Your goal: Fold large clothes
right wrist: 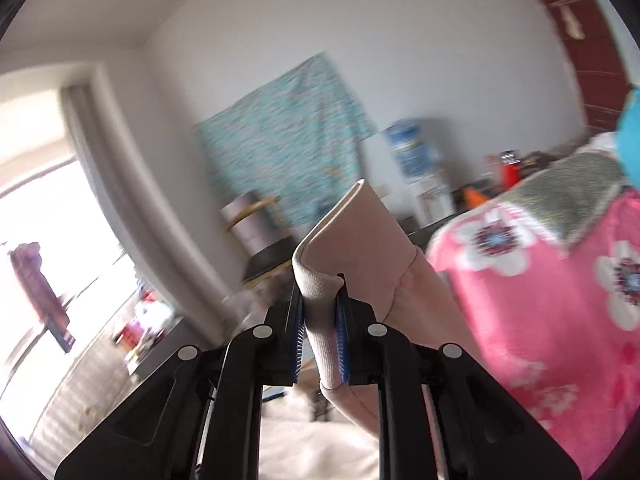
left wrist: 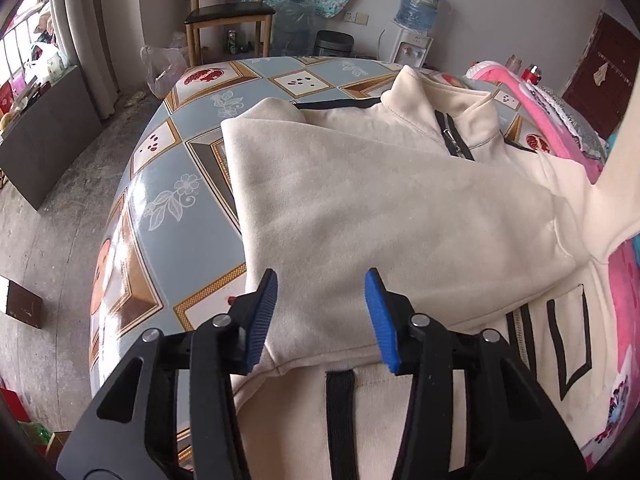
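Left wrist view: the left gripper [left wrist: 322,280] hangs over a cream jacket [left wrist: 380,208] spread on a table.
Left jaws: the two blue pads [left wrist: 262,320] stand apart with nothing pressed between them; the cloth lies below them, and whether the tips touch it cannot be told.
Jacket position: it covers the right and near part of the table [left wrist: 160,184], with its stand-up collar [left wrist: 440,96] at the far side and the black zip [left wrist: 456,136] running down from it.
Fold: one sleeve or side panel is laid across the chest, its edge slanting from the far left toward the near middle.
Trim: black stripes [left wrist: 340,420] and a black-outlined pocket [left wrist: 568,344] show on the near part of the jacket.
Table cover: blue-grey oilcloth with gold-framed tiles and flower prints.
Right of the jacket: a pink flowered blanket [left wrist: 624,300] lies touching its edge.
Background: a wooden chair [left wrist: 228,16] and a water dispenser [left wrist: 416,12] stand by the far wall.
Right wrist view: the right gripper [right wrist: 322,304] is raised and the room behind it is blurred.
Right jaws: closed tight on the jacket's ribbed cuff [right wrist: 320,280], which sticks up above the pads.
Sleeve: it [right wrist: 424,304] trails down and to the right from the cuff, in front of the pink blanket.
Behind: a turquoise patterned cloth [right wrist: 288,140] hangs on the white wall.
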Demonstrator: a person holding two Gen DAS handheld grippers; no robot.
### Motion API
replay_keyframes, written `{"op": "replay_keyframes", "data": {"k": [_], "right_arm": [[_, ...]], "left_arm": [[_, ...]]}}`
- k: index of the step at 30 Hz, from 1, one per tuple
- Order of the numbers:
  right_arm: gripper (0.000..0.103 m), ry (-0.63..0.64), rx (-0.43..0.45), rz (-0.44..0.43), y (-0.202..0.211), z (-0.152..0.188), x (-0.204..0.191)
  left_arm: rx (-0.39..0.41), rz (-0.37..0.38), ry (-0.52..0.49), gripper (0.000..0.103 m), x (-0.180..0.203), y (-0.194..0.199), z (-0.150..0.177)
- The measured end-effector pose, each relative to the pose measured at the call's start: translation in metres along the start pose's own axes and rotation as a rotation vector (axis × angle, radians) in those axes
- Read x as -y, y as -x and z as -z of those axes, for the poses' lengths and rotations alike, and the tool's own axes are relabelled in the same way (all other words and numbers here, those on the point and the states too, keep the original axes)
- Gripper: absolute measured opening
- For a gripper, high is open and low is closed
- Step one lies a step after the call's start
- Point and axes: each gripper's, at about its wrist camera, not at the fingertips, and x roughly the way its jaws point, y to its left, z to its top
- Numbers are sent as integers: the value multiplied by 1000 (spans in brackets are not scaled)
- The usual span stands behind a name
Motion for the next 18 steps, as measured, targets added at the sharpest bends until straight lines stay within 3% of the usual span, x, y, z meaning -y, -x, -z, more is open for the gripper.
{"op": "replay_keyframes", "data": {"k": [3,6,10,13,16,17,18], "right_arm": [[14,52,-134,-69,-61,51,-42],[14,72,-308,-97,-131,124,-69],[16,89,-600,-98,-219,241,-84],[20,57,-819,-108,-255,304,-79],[35,1,-826,-156,-241,309,-74],[51,-31,-807,-186,-231,302,-69],[60,-54,-779,-202,-219,292,-64]], "left_arm": [[6,35,19,31,-12,16,6],[8,63,44,27,-25,28,14],[8,91,67,27,-39,38,22],[0,126,95,27,-47,41,24],[-4,157,106,27,-48,41,20],[-4,172,105,27,-46,40,17],[-7,192,107,27,-44,38,13]]}}
